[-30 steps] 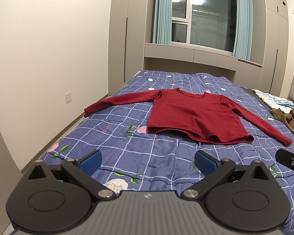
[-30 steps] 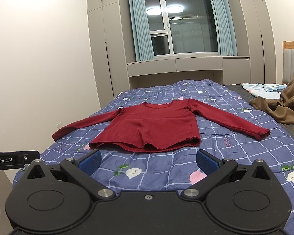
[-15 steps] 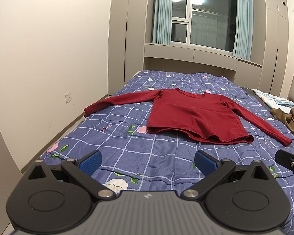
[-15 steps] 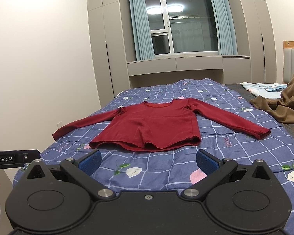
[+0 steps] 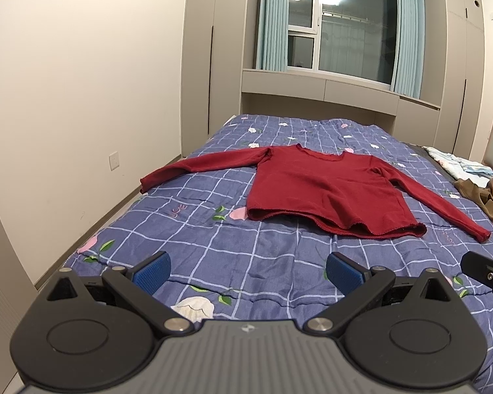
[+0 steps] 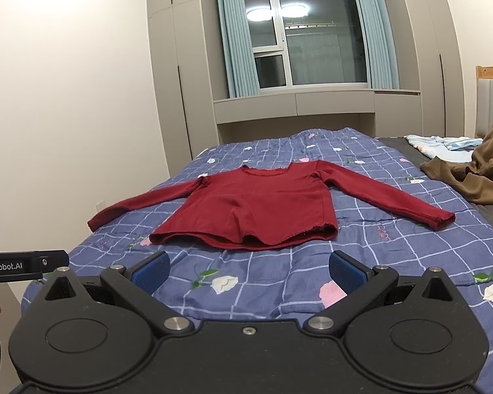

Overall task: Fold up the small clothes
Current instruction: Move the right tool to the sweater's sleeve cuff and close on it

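A red long-sleeved top lies flat on the bed, both sleeves spread out, hem towards me; it also shows in the right wrist view. My left gripper is open and empty, held above the near part of the bed, short of the hem. My right gripper is open and empty too, at about the same distance from the hem. Neither touches the top.
The bed has a blue checked floral quilt. A brown garment and a light blue cloth lie at the right. A wall runs along the left, wardrobes and a window stand behind. The other gripper's body shows at the left edge.
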Demonstrator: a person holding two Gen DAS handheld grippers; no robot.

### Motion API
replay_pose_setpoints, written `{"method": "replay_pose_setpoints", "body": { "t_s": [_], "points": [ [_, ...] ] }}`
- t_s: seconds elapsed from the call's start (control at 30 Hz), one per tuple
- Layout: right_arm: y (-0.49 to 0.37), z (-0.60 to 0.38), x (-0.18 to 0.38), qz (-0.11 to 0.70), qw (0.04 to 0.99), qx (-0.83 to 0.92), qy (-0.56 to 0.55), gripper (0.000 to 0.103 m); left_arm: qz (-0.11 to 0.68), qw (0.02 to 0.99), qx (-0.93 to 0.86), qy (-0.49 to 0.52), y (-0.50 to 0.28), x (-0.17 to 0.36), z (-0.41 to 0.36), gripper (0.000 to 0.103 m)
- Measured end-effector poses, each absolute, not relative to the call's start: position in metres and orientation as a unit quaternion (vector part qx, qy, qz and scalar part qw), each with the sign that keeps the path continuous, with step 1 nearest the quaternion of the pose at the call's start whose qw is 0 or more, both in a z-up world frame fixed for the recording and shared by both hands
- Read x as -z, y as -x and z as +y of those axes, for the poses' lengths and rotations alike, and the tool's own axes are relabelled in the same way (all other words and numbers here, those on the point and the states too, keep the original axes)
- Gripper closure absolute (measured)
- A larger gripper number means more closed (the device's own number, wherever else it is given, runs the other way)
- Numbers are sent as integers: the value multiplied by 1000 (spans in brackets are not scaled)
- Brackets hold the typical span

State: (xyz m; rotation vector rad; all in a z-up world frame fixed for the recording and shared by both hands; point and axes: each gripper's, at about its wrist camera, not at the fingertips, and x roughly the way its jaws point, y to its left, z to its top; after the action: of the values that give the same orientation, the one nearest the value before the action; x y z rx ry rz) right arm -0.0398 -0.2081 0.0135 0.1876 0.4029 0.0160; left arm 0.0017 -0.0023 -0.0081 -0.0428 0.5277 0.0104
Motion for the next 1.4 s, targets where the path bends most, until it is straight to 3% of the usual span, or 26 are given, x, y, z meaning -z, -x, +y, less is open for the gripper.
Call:
{"method": "replay_pose_setpoints", "body": {
  "t_s": [0.3,0.67,1.1,1.4],
  "points": [
    [4,-211,7,271,958,18,-89,0,322,946,-29,-2,-38,30,-4,0],
    [-86,-240,35,324,941,57,-81,0,318,947,-10,-37,-139,34,-19,0],
    [-216,-295,65,263,956,39,-125,0,345,934,61,-71,-300,64,-75,0],
    [-226,-349,65,295,912,162,-234,0,388,909,121,-89,-373,36,-148,0]
  ]
}}
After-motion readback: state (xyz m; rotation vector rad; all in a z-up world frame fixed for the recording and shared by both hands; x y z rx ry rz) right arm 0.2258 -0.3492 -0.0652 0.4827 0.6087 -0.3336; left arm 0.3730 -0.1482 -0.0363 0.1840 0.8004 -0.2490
